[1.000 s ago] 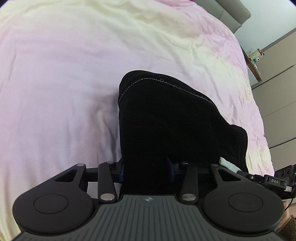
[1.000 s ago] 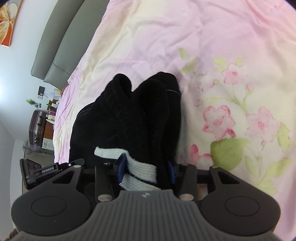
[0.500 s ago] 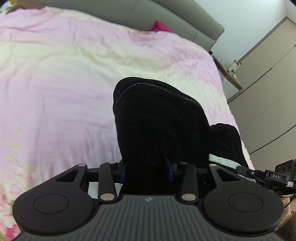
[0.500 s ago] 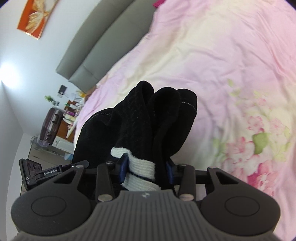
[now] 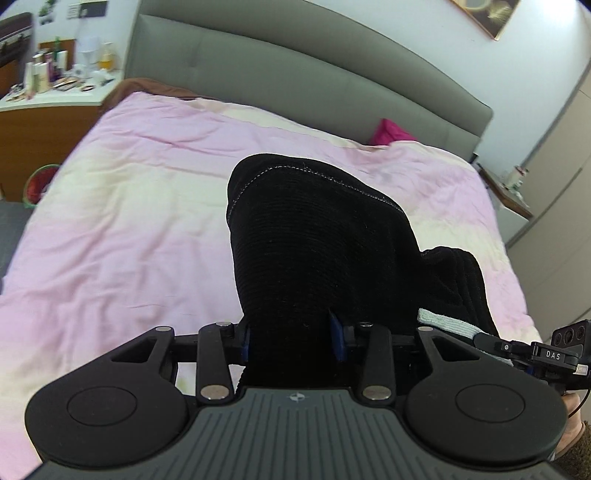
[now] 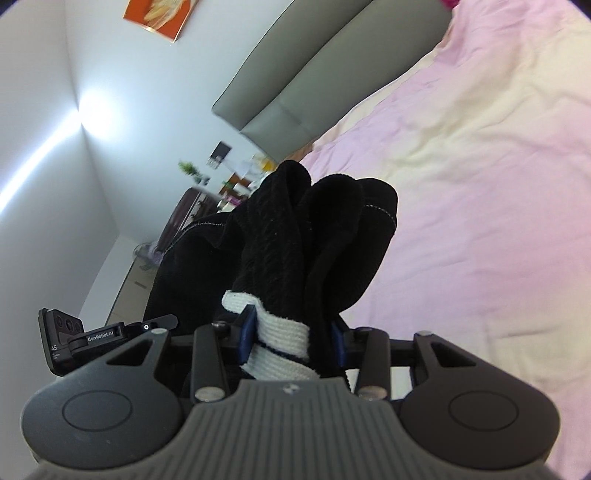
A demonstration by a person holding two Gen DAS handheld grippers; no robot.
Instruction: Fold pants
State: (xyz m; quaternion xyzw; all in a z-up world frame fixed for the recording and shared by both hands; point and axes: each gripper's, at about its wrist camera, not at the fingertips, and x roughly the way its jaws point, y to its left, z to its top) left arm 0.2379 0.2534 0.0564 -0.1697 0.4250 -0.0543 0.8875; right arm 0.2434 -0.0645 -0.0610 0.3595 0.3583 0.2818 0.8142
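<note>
left gripper [image 5: 291, 341] clamped on black pants [image 5: 317, 251], fabric bunched between blue pads. right gripper [image 6: 291, 341] clamped on same pants [image 6: 295, 236] at white waistband [image 6: 277, 350]. pants hang lifted over pink bedsheet [image 5: 129, 221]. beyond: grey headboard [image 5: 295, 74], cluttered side table [image 5: 51, 96], framed picture [image 6: 159, 14] on wall.

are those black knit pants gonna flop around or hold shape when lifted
Likely floppy: the black ribbed knit pants bunch and droop from the left tool and right tool. Probably grippy, since the thick ribbing fills both closed tools. The white waistband looks stretchy.
</note>
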